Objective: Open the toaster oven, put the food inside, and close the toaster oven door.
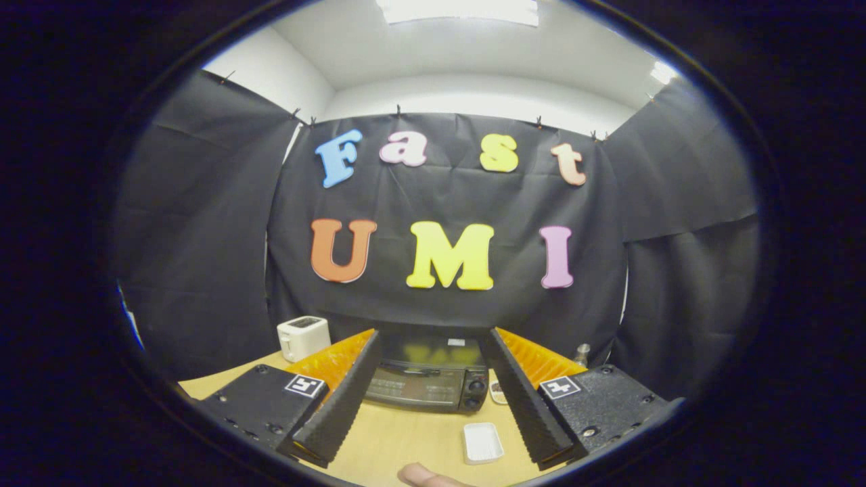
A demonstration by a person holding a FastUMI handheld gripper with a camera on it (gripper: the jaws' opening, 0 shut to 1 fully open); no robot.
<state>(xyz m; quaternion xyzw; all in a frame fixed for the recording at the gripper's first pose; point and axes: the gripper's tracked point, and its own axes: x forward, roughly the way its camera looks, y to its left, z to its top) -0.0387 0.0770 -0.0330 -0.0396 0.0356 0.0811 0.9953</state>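
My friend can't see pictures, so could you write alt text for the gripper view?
A closed black toaster oven sits on a wooden table, seen between the open fingers of a handheld tool that holds nothing. A small white tray lies just ahead of the fingers, and a white toaster stands beyond them beside the oven.

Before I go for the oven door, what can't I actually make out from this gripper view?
- Toaster oven: both sides hidden behind the spread gripper fingers; door handle blurred; inside dark behind the glass.
- White tray on the table: too small to tell whether it holds food.
- Small item right of the oven: half hidden by the right finger.
- Metal object at the back: too small to identify.
- Fingertip: cut off by the edge.
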